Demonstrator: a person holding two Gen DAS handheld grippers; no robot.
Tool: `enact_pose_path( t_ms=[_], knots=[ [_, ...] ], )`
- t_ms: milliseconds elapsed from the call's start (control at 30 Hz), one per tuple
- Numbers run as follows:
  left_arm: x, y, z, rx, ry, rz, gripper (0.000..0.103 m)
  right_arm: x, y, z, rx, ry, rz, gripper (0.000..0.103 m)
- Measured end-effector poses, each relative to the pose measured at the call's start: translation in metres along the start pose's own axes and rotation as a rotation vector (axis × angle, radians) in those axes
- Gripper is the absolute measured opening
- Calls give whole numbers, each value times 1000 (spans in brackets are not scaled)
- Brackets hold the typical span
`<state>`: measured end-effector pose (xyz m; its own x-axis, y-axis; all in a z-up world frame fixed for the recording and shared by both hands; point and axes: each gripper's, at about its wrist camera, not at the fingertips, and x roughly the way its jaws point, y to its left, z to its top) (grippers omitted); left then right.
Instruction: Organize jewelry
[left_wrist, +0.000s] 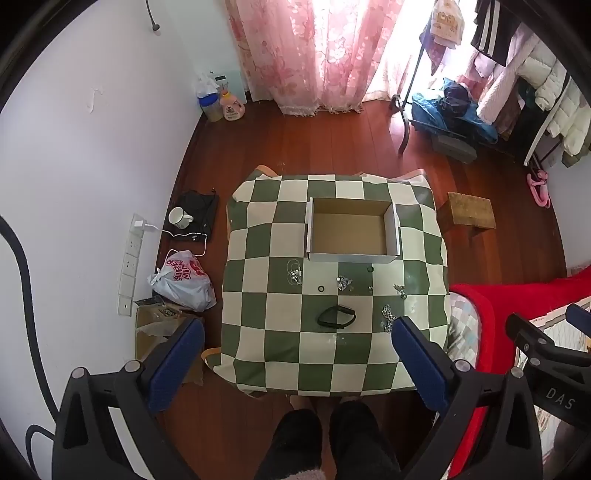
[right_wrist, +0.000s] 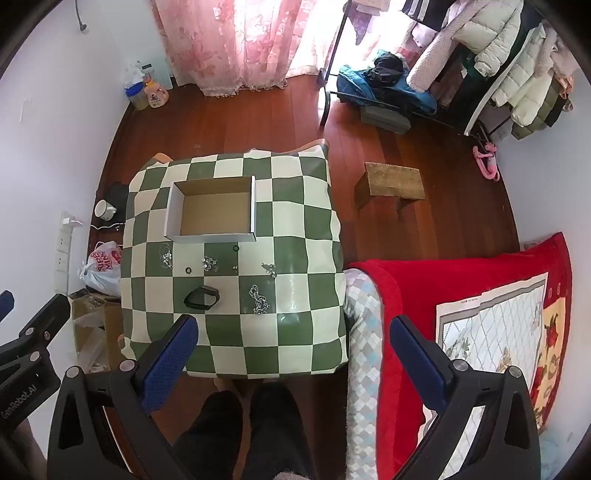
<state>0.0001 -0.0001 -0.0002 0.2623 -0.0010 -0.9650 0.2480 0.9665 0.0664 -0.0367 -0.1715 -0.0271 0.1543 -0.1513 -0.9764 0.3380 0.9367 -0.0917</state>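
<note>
Jewelry pieces (left_wrist: 343, 282) scattered on checked cloth (left_wrist: 258, 354), just in front of empty cardboard box (left_wrist: 351, 230). Left gripper (left_wrist: 295, 354) and right gripper (right_wrist: 291, 350) high above, spread wide, empty. Best approach: descend straight, pinch one piece, avoid snagging cloth.

Jewelry (right_wrist: 260, 298) nr empty box (right_wrist: 173, 236)

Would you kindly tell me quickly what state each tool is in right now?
Left tool: open wide, holding nothing, above the checkered cloth.
Right tool: open wide, holding nothing.
</note>
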Motion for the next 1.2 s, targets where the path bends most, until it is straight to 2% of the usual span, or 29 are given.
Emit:
enact_pose_path(
  t_ms=[1200],
  knots=[
    [-15, -6, 9, 4, -24, -17, 103, -3, -1, 3, 0, -5, -11, 103]
  ],
)
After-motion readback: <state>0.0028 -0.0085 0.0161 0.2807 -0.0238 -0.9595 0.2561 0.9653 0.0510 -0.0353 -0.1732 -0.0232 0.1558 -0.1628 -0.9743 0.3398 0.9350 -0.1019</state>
